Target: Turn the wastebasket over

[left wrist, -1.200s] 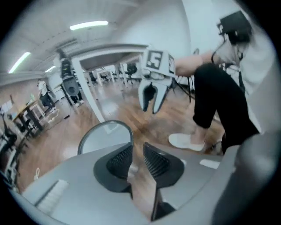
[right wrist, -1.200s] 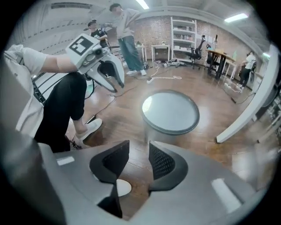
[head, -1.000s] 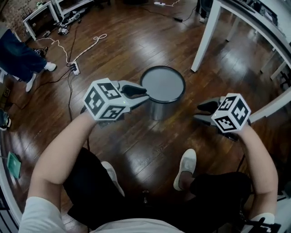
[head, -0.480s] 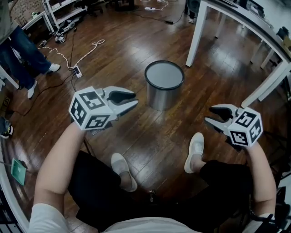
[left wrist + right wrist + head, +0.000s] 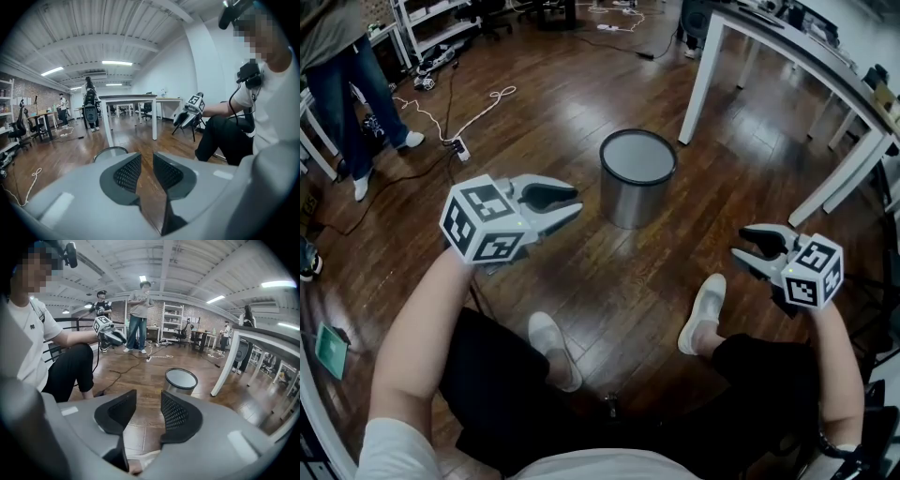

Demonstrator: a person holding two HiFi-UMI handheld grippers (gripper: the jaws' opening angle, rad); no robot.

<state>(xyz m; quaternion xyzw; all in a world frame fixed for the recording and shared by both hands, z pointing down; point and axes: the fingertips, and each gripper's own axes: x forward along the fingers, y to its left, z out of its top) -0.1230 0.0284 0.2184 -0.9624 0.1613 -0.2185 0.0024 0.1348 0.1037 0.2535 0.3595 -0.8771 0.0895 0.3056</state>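
As both draw back from wastebasket [image 5: 636,192], left claw [image 5: 578,202] barely parted, right claw [image 5: 739,241] just opened wider, both empty.

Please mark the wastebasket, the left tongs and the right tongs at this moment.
wastebasket [image 5: 634,208]: head view, on its metal side wall.
left tongs [image 5: 577,202]: head view, midway between the two tips.
right tongs [image 5: 738,241]: head view, midway between the two tips.

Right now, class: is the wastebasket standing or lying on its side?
Standing. The wastebasket rests on the wooden floor, its wall vertical and its round end facing up.
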